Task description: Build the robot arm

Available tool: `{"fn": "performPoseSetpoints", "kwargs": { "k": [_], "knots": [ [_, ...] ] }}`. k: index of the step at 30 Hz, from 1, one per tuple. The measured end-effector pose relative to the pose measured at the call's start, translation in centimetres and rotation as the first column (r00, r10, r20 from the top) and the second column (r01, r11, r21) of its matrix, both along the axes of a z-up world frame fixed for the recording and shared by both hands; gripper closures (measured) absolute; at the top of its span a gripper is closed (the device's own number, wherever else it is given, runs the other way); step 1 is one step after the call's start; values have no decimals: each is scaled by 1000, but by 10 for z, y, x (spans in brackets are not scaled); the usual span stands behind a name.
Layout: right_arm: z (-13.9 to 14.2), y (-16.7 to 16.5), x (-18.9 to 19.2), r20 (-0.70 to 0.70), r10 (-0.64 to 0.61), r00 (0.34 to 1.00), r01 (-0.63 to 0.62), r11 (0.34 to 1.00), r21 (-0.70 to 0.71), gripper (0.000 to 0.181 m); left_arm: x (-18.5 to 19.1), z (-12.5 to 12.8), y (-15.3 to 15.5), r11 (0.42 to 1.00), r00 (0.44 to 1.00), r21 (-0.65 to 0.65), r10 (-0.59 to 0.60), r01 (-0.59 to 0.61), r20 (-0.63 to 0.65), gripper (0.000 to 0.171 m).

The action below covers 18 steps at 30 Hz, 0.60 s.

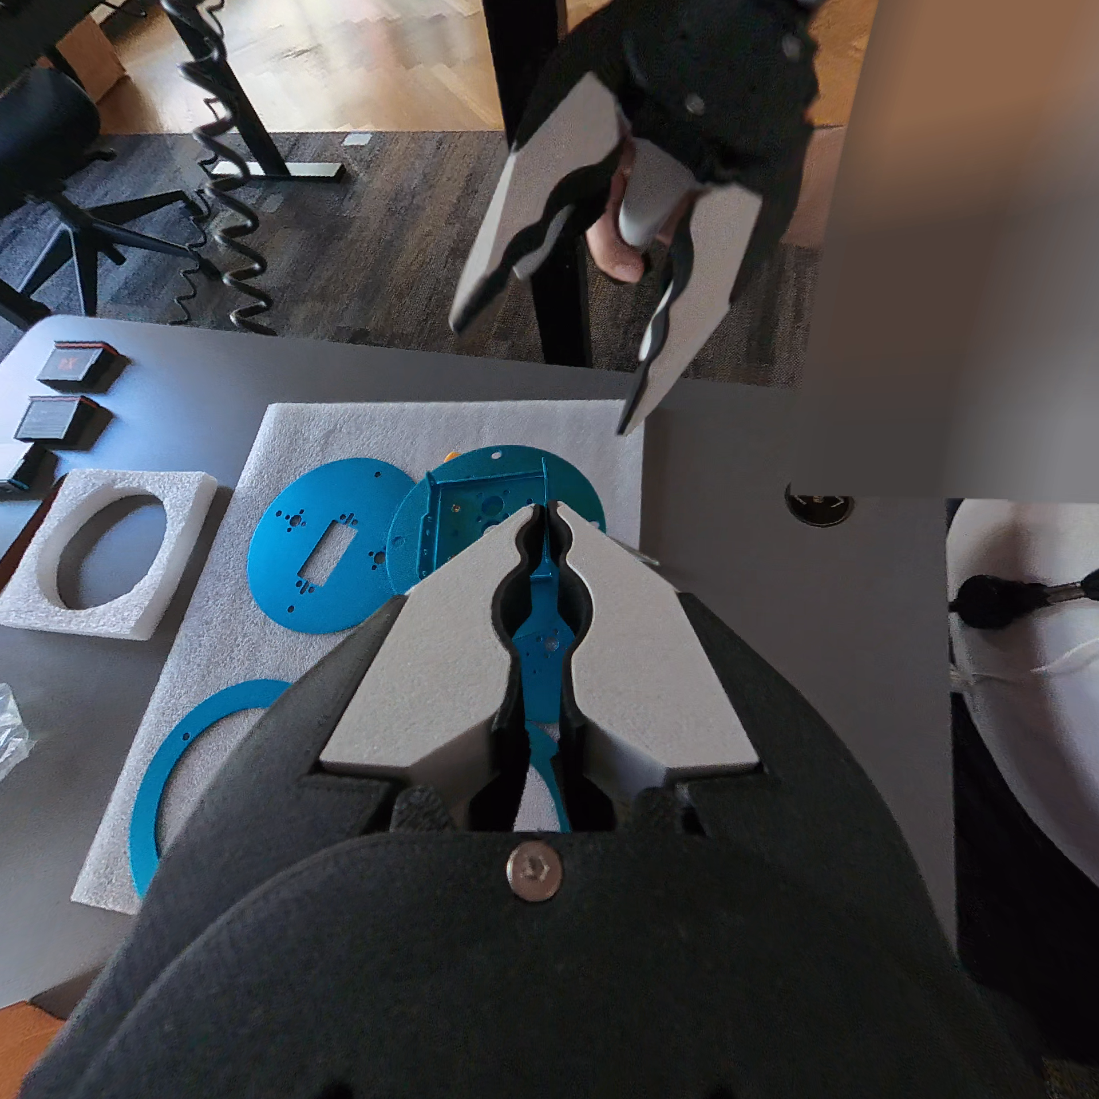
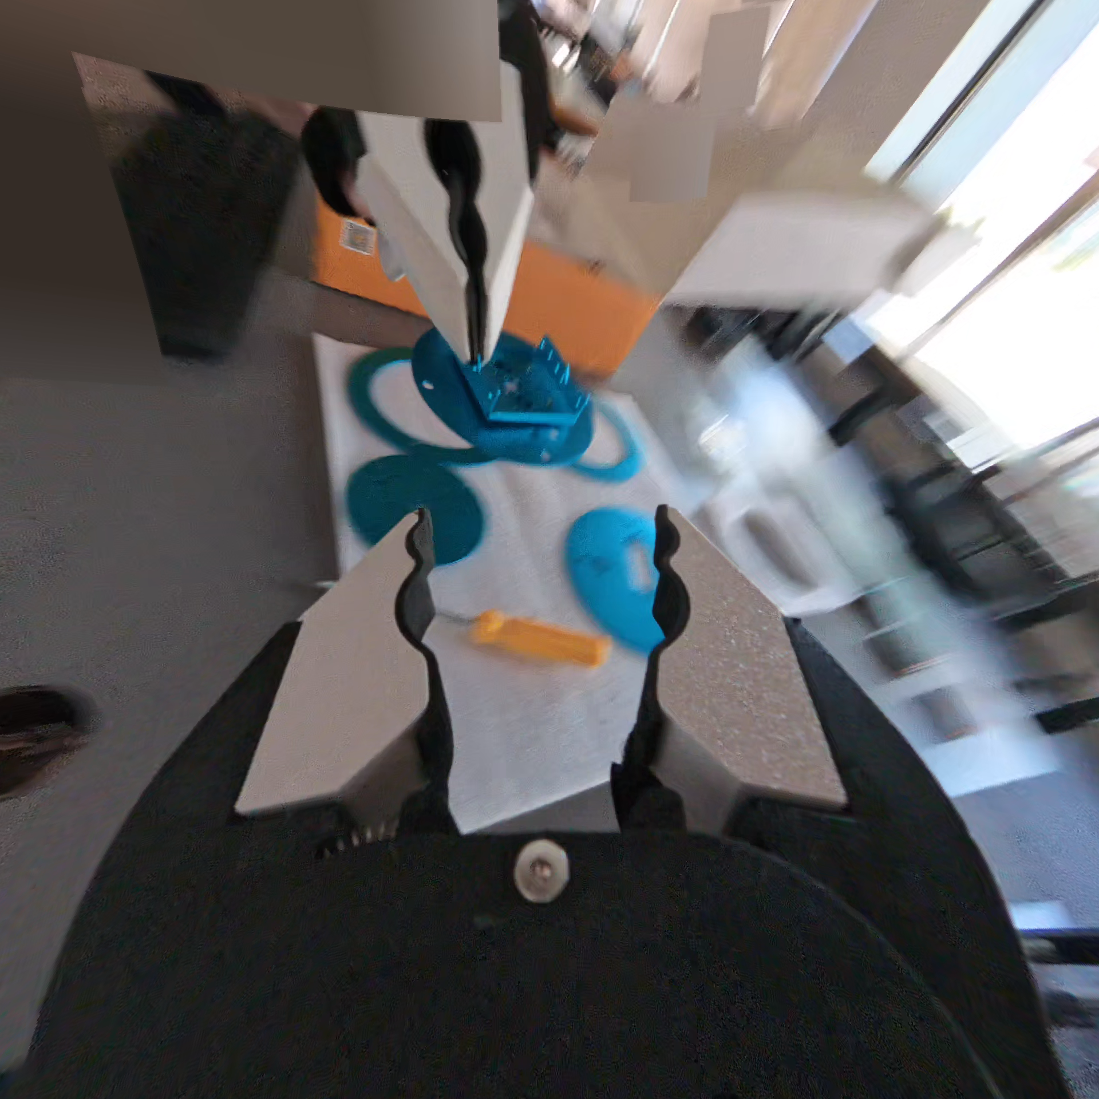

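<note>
My left gripper is shut on an upright wall of a blue metal bracket that stands on a round blue plate. The right wrist view, which is blurred, shows the same grip from the far side: the left gripper pinches the bracket at one corner. My right gripper is open and empty, above the white foam sheet. It hangs in the air beyond the plate in the left wrist view. An orange hand tool lies on the sheet just ahead of it.
On the foam sheet lie a blue disc with a rectangular cutout and a blue ring. A foam frame with an oval hole and small black boxes sit to the left. An orange box stands behind. Tip to tip, the grippers are about 6 cm apart.
</note>
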State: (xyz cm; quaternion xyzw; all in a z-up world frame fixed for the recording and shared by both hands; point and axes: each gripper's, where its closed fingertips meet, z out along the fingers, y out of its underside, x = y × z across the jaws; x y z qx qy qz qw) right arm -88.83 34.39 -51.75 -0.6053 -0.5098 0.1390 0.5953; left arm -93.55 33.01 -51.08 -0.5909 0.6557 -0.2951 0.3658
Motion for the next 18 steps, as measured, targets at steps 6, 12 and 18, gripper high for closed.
{"fn": "performPoseSetpoints", "kwargs": {
  "k": [6, 12, 18],
  "knots": [
    [31, -9, -28, 230, -85, 969, -62, 823, 565, 152, -2, 39, -17, 999, 999, -34, -33, 34, 29, 171],
    [70, -19, -35, 262, -130, 956, -88, 726, 682, 181, -1, 80, -38, 995, 994, -37, -88, 90, 61, 171],
    [137, -29, -30, 277, -127, 953, -111, 701, 704, 181, -1, 167, -46, 992, 976, 73, -115, 104, 187, 152]
  ]
}}
